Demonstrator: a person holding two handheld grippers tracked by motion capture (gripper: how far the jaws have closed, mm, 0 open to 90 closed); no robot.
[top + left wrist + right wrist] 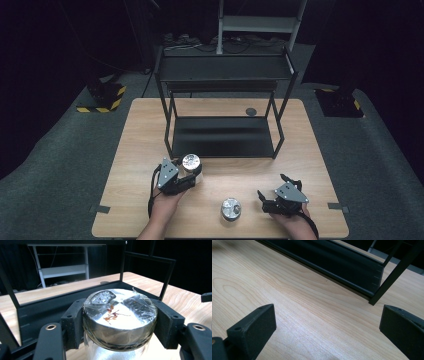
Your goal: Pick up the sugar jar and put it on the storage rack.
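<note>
Jars with silver lids are the working objects here, two in number, and the black two-tier rack (223, 136) at the far half of the wooden table (125, 165) serves as the landmark.

Left gripper (186, 175): its jaws are closed against both sides of the first jar (191, 161), at lid height. In the left gripper view the pads press the taped, film-wrapped lid (120, 315) from either side, with the clear glass body showing below. This jar sits just in front of the rack's lower shelf, near its left front leg. Whether the jar rests on the table or is lifted off it cannot be told.

Right gripper (272, 192): its jaws stand wide apart and hold nothing. The right gripper view shows bare table between the pads (252, 327), with the rack's lower shelf edge (324, 262) beyond.

Second jar (231, 209): it stands free on the table, well in front of the rack, between the two grippers and nearer the right one.

Probable hazards:
- The grip bears on the lid rather than the body. The film wrap is likely slick, so the jar could slip or rotate if raised quickly.
- The rack's front lip and leg stand close ahead. A low advance could strike them and tip the jar.
- A sideways sweep of the right gripper could knock the free jar over.
</note>
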